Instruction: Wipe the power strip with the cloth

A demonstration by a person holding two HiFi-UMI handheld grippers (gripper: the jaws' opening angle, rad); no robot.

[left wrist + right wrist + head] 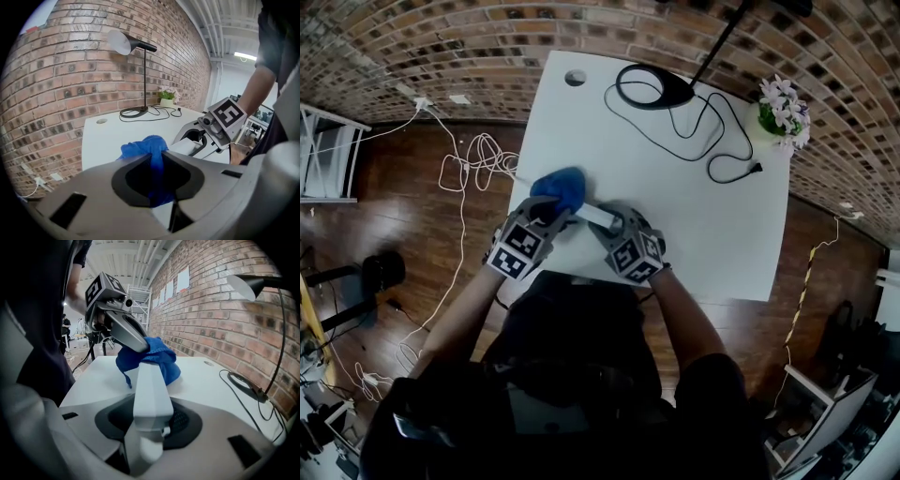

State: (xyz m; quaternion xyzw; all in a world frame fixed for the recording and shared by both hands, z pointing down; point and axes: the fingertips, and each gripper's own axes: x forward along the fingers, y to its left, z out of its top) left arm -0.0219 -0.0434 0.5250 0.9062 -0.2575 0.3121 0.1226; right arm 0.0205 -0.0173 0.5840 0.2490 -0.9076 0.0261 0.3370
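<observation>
Gripping cloth: left tool | power strip: right tool, far end cloth-covered

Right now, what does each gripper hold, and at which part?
The left gripper pinches the blue cloth by a bunched fold; the right gripper clamps the white power strip near its closer end.

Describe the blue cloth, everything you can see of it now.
The cloth is a bright blue, soft-looking fabric, crumpled into a loose bunch with one thin tail hanging. The left gripper pinches a fold of it between closed jaws. The bunch rests on the far end of the white power strip, which the right gripper holds over the table.
</observation>
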